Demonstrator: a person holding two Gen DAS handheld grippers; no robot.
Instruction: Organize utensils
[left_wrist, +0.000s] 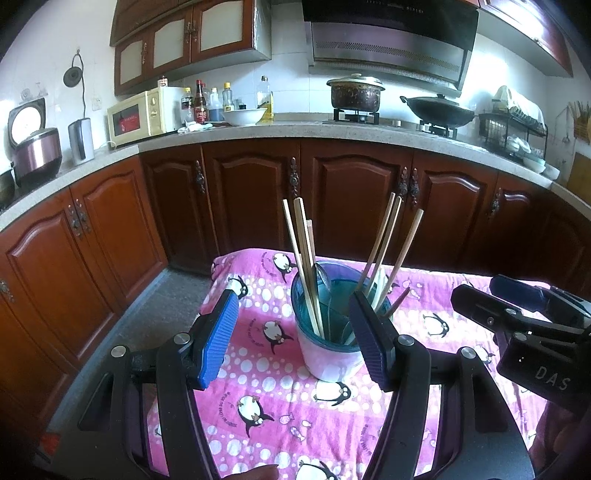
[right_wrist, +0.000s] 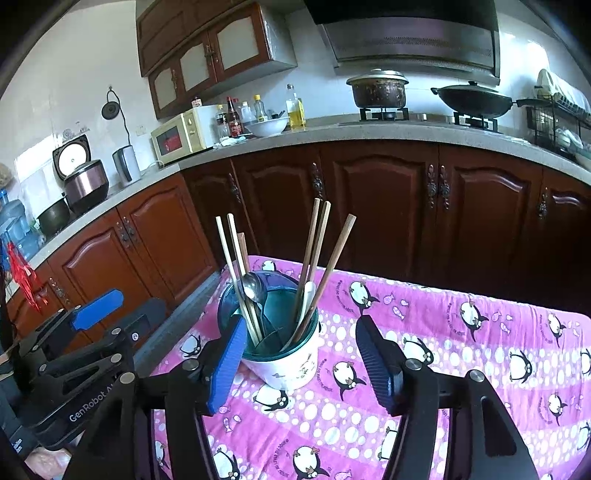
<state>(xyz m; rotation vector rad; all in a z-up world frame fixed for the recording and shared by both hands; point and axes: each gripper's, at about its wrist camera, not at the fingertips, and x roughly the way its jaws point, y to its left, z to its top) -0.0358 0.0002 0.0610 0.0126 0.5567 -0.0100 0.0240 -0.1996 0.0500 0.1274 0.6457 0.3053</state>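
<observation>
A white utensil cup with a teal rim (left_wrist: 328, 354) (right_wrist: 284, 358) stands on the pink penguin cloth (left_wrist: 280, 402) (right_wrist: 461, 369). It holds several wooden chopsticks (left_wrist: 301, 258) (right_wrist: 325, 254), a metal spoon (right_wrist: 252, 286) and a white utensil (right_wrist: 308, 295). My left gripper (left_wrist: 291, 328) is open and empty, with the cup just beyond its fingers. My right gripper (right_wrist: 301, 354) is open and empty, its left pad (right_wrist: 227, 363) close beside the cup. Each gripper shows in the other's view: the right one (left_wrist: 524, 317), the left one (right_wrist: 88, 332).
The cloth-covered table ends at its left edge (right_wrist: 184, 332) above a grey floor (left_wrist: 147, 325). Brown cabinets (left_wrist: 258, 199) and a counter with a microwave (left_wrist: 140, 116), bottles, a bowl, a pot (left_wrist: 356, 92) and a wok (left_wrist: 439, 110) stand behind.
</observation>
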